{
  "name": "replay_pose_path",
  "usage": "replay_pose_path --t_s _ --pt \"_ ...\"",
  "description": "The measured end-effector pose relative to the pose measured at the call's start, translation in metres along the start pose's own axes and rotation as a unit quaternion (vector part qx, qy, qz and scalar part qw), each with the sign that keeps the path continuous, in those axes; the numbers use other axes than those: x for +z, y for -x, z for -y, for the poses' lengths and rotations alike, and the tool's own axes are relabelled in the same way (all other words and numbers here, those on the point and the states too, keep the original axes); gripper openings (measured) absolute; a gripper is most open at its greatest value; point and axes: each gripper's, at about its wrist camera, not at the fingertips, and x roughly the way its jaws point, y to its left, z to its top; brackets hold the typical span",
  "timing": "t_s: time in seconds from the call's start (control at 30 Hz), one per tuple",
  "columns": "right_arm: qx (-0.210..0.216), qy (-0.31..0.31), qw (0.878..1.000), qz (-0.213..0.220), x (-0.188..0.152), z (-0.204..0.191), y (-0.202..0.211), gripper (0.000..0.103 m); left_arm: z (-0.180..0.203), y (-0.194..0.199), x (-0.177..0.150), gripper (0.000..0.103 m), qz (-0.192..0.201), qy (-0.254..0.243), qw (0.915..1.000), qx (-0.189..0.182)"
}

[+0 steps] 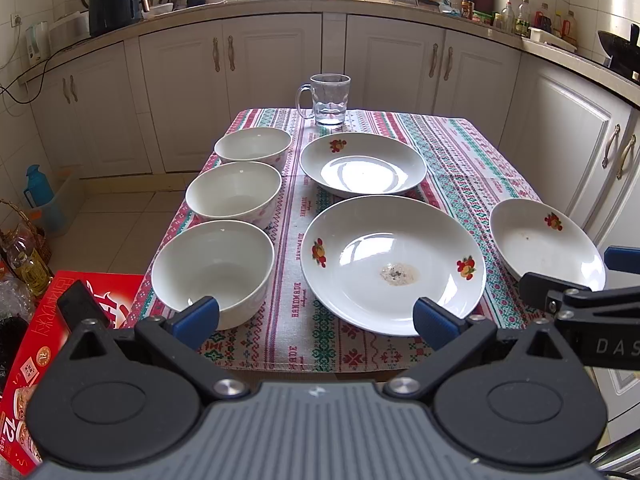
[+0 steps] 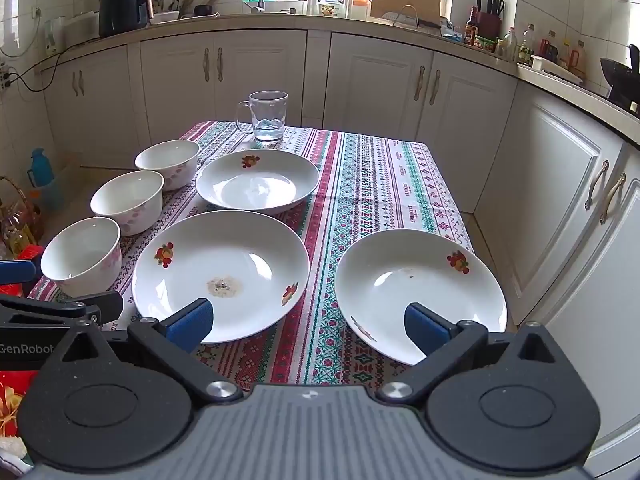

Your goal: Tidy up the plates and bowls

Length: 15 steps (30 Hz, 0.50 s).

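Three white bowls line the table's left side: near bowl (image 1: 214,270) (image 2: 82,256), middle bowl (image 1: 234,192) (image 2: 128,200), far bowl (image 1: 253,146) (image 2: 168,162). Three white plates with fruit prints lie to their right: a large soiled plate (image 1: 392,262) (image 2: 220,272) in the middle, a far plate (image 1: 362,162) (image 2: 258,180), and a right plate (image 1: 546,242) (image 2: 418,286). My left gripper (image 1: 316,318) hovers open over the near edge, between the near bowl and the soiled plate. My right gripper (image 2: 308,324) hovers open between the soiled plate and the right plate. Neither holds anything.
A glass mug (image 1: 329,98) (image 2: 267,116) stands at the far edge of the patterned tablecloth (image 1: 460,152) (image 2: 380,184). A red box (image 1: 40,344) sits low on the left, beside bottles on the floor. White cabinets and a cluttered counter ring the room.
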Motion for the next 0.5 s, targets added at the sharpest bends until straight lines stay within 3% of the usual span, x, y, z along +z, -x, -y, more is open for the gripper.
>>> replay_pose_path --t_s 0.5 --pt "0.000 0.001 1.000 0.003 -0.0009 0.0001 0.0008 0.103 -0.0008 0.0007 0.0002 0.102 0.000 0.001 1.0000 -0.001"
